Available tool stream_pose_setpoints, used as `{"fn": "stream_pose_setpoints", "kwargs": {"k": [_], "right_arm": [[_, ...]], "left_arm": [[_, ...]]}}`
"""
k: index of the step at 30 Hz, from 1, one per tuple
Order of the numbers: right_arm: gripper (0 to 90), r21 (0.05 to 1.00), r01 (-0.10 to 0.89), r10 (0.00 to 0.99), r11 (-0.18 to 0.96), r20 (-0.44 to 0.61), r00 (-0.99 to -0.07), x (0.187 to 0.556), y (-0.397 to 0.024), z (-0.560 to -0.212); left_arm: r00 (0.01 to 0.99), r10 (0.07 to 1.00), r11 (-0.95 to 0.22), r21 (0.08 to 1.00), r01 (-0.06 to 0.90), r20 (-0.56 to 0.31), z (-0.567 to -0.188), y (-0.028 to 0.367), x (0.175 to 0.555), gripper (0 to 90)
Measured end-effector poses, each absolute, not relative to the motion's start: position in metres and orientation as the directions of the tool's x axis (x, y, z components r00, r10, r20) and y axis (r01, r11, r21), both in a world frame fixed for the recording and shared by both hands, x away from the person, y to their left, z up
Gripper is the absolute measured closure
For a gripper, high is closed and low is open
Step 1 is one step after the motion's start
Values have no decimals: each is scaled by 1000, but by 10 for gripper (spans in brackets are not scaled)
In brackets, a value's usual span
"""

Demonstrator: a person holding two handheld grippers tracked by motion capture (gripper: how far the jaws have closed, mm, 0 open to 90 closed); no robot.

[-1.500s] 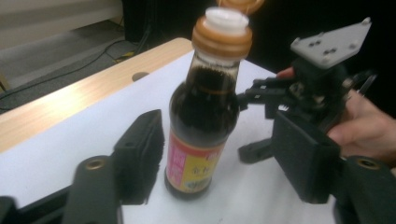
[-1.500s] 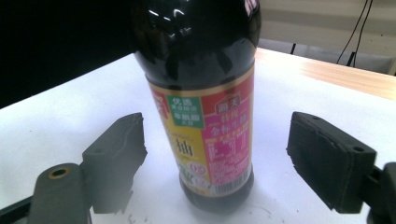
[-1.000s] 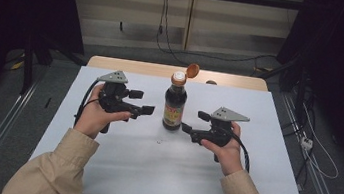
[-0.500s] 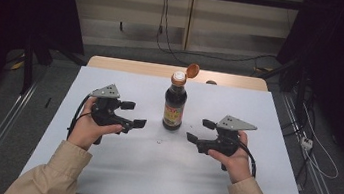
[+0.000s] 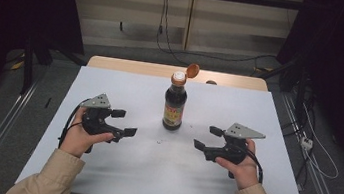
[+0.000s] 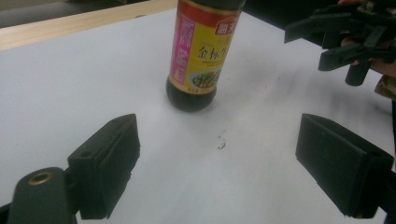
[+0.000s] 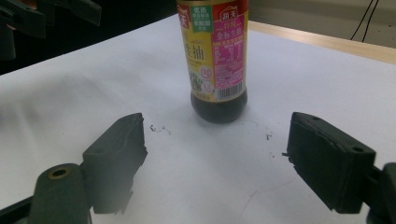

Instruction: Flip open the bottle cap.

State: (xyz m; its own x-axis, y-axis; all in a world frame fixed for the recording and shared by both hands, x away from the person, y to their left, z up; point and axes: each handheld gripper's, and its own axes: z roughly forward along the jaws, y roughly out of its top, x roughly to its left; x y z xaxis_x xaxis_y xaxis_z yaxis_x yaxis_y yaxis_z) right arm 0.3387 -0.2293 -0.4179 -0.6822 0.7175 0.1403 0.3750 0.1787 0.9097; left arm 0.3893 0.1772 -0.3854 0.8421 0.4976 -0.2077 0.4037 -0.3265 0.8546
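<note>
— Two grippers in play, and both sit well apart from the sauce bottle (image 5: pixel 174 108) standing upright mid-table. What's the left gripper (image 5: pixel 123 123) showing?

— Its jaws have just been opening, and they stand wide now with only bare white tabletop between them. It holds nothing and touches nothing, and it points across toward the bottle.

— And the right gripper (image 5: pixel 207 137)?

— Jaws parted too, empty, aimed inward at the bottle from the other side. In the right gripper view the bottle's dark base sits beyond the gap between the pads, clear of both.

— The bottle itself?

— Dark liquid, yellow and pink label, and its orange flip cap (image 5: pixel 192 70) hangs open, tilted back off the neck. It stands on the white table sheet (image 5: pixel 259 108), roughly between the two grippers but farther from the person.

— Anything blocking the way?

— A few small dark specks (image 6: pixel 221 142) lie on the sheet in front of the bottle. A wooden table edge (image 5: pixel 128 65) shows past the sheet.
</note>
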Motion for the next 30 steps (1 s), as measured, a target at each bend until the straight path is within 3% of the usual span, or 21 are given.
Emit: {"fn": "stream_pose_setpoints", "kwargs": {"k": [30], "right_arm": [[195,900,396,753,183,130,-645,316,-257,-431]], "left_arm": [[834,512,-339,844,416,-206,-408,198,372,131]]}}
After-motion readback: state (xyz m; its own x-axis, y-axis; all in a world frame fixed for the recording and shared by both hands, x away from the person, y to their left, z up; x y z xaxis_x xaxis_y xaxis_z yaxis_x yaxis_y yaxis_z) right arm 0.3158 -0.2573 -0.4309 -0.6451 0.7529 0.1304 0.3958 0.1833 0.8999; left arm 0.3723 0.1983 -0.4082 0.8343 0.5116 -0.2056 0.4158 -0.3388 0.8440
